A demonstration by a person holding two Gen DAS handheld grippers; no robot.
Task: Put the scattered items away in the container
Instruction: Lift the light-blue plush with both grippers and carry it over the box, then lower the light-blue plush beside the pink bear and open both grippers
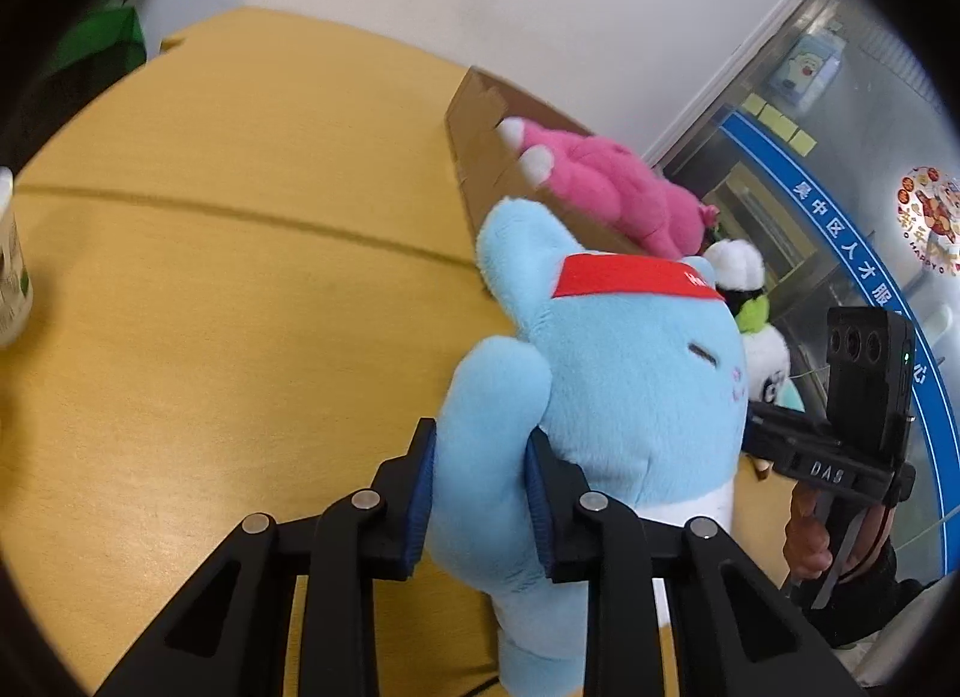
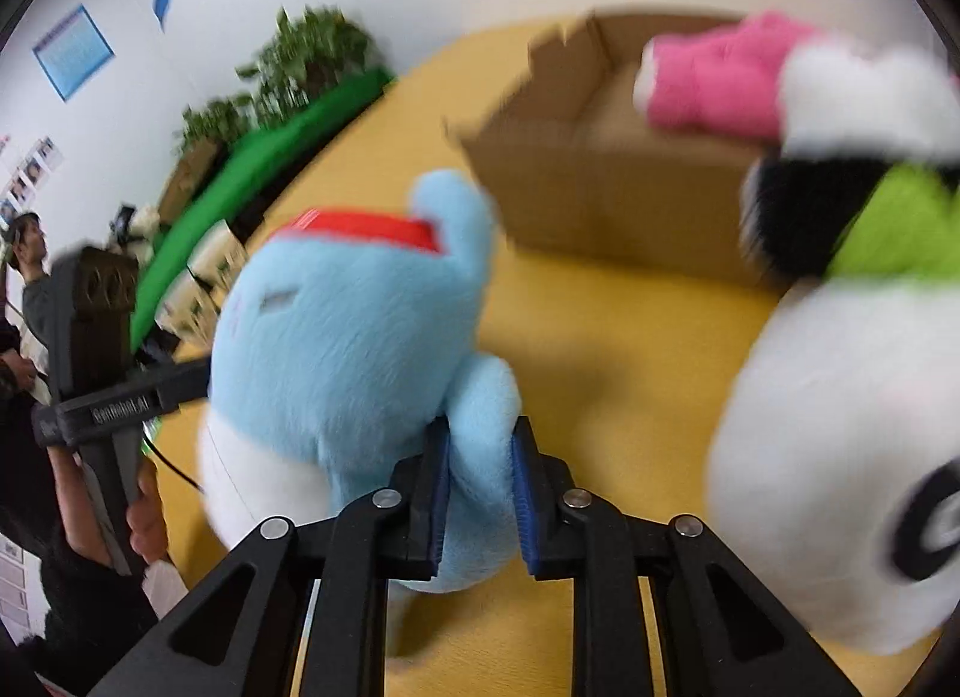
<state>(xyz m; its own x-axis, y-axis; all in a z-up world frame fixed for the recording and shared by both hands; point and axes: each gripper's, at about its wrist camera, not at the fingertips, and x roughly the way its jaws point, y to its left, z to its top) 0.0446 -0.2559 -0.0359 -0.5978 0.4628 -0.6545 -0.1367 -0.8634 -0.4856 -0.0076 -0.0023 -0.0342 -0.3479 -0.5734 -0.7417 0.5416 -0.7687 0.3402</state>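
A light blue plush toy (image 1: 624,373) with a red headband is held above the yellow table by both grippers. My left gripper (image 1: 480,493) is shut on one of its arms. My right gripper (image 2: 480,493) is shut on the other arm of the blue plush (image 2: 336,337). The cardboard box (image 1: 480,138) lies behind it with a pink plush (image 1: 612,187) sticking out. In the right wrist view the box (image 2: 600,175) stands ahead, the pink plush (image 2: 714,78) at its right.
A white, black and green panda plush (image 2: 840,397) lies close on the right, also seen in the left wrist view (image 1: 750,301). A white bottle (image 1: 9,271) stands at the table's left edge. A green bag (image 2: 252,162) and plants sit beyond the table.
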